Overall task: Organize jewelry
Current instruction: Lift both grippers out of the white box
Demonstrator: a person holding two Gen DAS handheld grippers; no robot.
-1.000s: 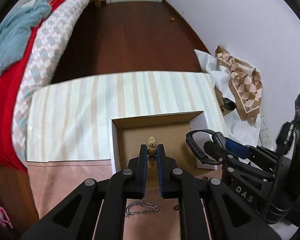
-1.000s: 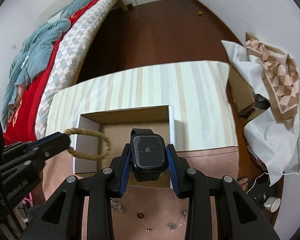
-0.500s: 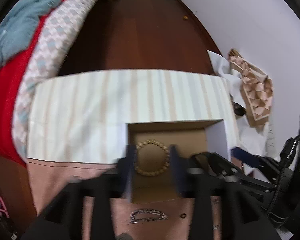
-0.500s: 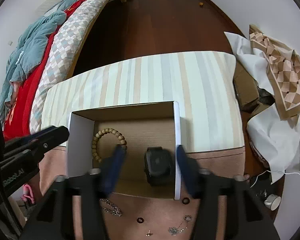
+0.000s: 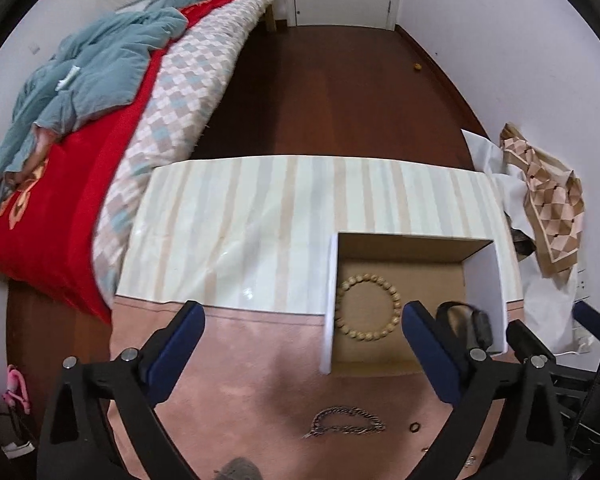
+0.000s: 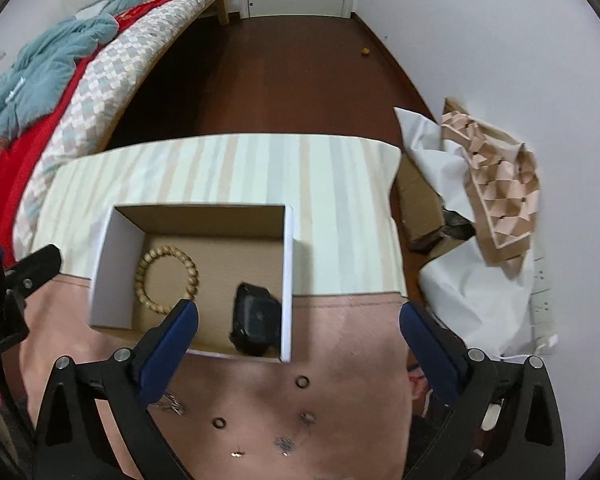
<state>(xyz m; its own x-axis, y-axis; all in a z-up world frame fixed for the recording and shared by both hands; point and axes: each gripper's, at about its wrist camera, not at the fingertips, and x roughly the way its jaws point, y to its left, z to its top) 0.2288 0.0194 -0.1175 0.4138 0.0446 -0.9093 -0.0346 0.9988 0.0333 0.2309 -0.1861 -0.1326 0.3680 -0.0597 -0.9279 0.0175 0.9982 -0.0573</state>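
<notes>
An open cardboard box (image 5: 482,280) (image 6: 118,276) stands on the table. Inside lie a beaded bracelet (image 5: 368,307) (image 6: 166,279) at the left and a black smartwatch (image 5: 466,322) (image 6: 256,320) at the right. My left gripper (image 5: 304,316) hangs above the pink mat left of the box, jaws still opening, nothing between them. My right gripper (image 6: 300,316) hovers over the box's near right corner, jaws also opening and empty. On the mat in front lie a silver chain (image 5: 346,426), small rings (image 6: 302,381) (image 6: 219,423) and small earrings (image 6: 286,444).
The table carries a striped cloth (image 5: 260,216) beyond a pink mat (image 5: 252,368). A bed with red and blue bedding (image 5: 80,100) lies at the left. White paper and a patterned bag (image 6: 496,184) pile up by the right wall. Dark wooden floor (image 5: 332,88) stretches behind.
Both grippers have opened wide and let go: the bracelet and the watch now lie in the box. Both grippers have pulled back and tilted, the left one shifting left of the box.
</notes>
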